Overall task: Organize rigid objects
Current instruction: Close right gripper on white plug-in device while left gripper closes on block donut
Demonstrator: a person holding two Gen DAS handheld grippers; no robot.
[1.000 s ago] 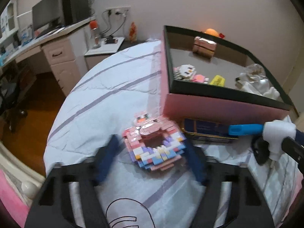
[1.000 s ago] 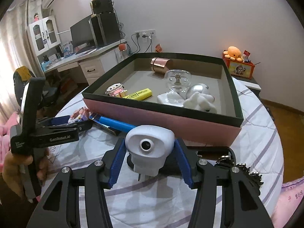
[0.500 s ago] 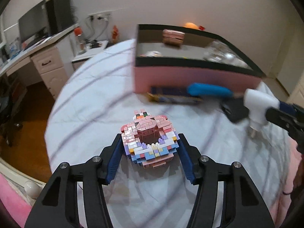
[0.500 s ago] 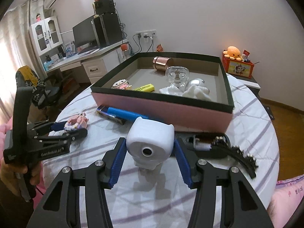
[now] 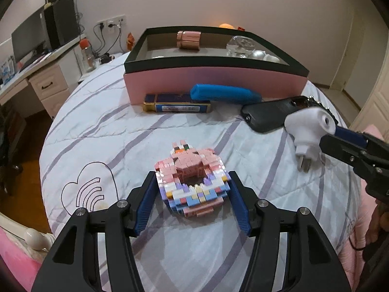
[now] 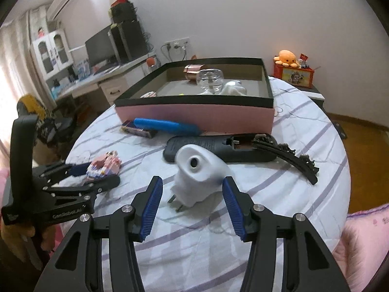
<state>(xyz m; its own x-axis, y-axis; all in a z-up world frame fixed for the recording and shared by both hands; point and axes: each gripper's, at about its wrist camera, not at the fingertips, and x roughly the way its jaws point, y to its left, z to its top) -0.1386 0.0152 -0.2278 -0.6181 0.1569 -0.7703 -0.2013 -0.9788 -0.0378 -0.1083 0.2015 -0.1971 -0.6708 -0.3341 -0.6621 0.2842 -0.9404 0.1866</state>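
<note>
Pastel bricks make up the brick model [image 5: 192, 185], which sits between the fingers of the left gripper [image 5: 192, 176]. Both pads touch its sides, though the fingers have just been easing apart. It hangs near the front of the striped bed [image 5: 109, 131]. To the right, the right gripper [image 6: 192, 178] has its fingers clamped on a white plug [image 6: 197, 168], prongs pointing down, clear of the quilt. The pink box [image 5: 214, 80] with a black rim stands at the far side, and a blue stick [image 5: 223, 93] lies against its near wall.
</note>
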